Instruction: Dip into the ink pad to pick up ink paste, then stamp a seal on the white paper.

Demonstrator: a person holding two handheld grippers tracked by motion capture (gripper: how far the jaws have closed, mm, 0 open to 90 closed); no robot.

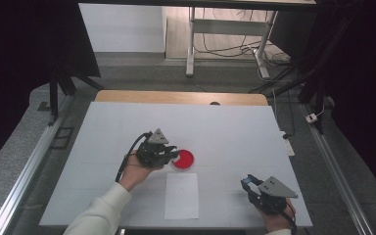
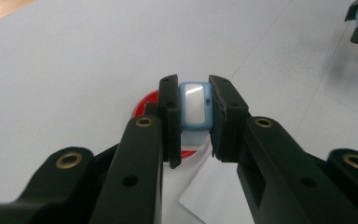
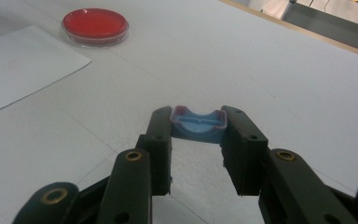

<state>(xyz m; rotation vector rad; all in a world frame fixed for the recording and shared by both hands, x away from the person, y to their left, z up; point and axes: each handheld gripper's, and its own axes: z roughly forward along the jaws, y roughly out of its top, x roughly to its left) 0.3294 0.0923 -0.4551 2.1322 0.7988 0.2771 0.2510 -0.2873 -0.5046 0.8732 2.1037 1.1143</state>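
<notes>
My left gripper is at the middle of the table, its tips at the left rim of a red petri dish. In the left gripper view my left gripper is shut on a small light blue case with a glossy white face, and the red petri dish lies just behind the jaws. My right gripper rests near the front right of the table. It is shut on a shallow blue cap with a pinkish rim. The red petri dish lies far off at its upper left.
A white sheet of paper lies on the white table, just in front of the dish. The sheet of paper also lies left of my right gripper. Beyond the table's wooden far edge are desk legs and cables.
</notes>
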